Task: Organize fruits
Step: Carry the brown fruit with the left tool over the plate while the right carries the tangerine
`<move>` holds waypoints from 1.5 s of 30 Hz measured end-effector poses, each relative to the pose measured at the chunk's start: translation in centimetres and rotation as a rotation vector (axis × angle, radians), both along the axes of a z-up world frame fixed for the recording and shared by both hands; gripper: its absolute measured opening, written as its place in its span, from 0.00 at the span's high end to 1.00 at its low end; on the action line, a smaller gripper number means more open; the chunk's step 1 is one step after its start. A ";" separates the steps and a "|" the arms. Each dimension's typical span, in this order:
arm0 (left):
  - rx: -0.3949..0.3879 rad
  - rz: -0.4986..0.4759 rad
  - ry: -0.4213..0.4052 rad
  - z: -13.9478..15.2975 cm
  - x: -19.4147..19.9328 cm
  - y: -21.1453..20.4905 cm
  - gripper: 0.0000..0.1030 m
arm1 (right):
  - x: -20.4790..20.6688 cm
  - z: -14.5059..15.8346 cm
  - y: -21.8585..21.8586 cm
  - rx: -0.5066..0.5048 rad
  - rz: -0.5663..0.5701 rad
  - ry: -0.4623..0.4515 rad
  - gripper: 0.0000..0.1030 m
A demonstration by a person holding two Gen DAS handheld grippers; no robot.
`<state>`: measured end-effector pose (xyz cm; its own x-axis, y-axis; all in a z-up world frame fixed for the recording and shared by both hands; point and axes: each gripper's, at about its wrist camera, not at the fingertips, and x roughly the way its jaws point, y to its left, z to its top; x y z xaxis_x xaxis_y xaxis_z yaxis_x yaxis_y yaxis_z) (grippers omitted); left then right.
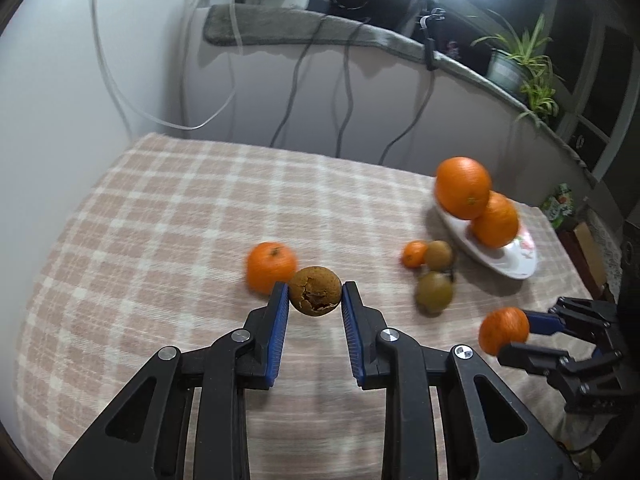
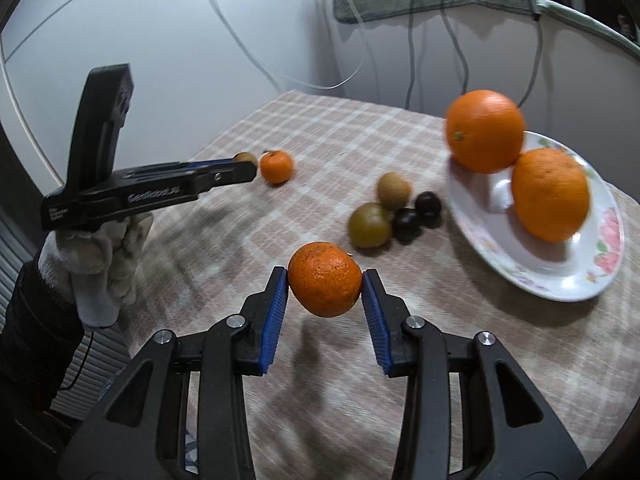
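With a cracked brown fruit (image 1: 315,290) pinched in the left claw (image 1: 315,293) and a mandarin (image 2: 325,279) clamped in the right claw (image 2: 325,282), both lifted above the tabletop (image 1: 160,208), the stacked oranges (image 2: 485,130) could be knocked off the plate (image 2: 560,276) by careless placement.

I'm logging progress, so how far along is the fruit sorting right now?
Done: two oranges sit on the plate. In hand: the left gripper holds a cracked brown fruit, and the right gripper holds a tangerine. Left on the cloth: another tangerine, two kiwis, two dark fruits, and one small orange fruit.
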<state>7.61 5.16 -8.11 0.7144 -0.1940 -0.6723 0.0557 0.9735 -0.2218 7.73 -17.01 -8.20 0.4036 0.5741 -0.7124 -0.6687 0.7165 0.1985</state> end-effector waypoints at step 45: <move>0.031 -0.274 -0.017 1.4 5.8 -16.6 0.75 | 7.5 1.2 -13.3 -0.056 -0.336 -0.078 0.61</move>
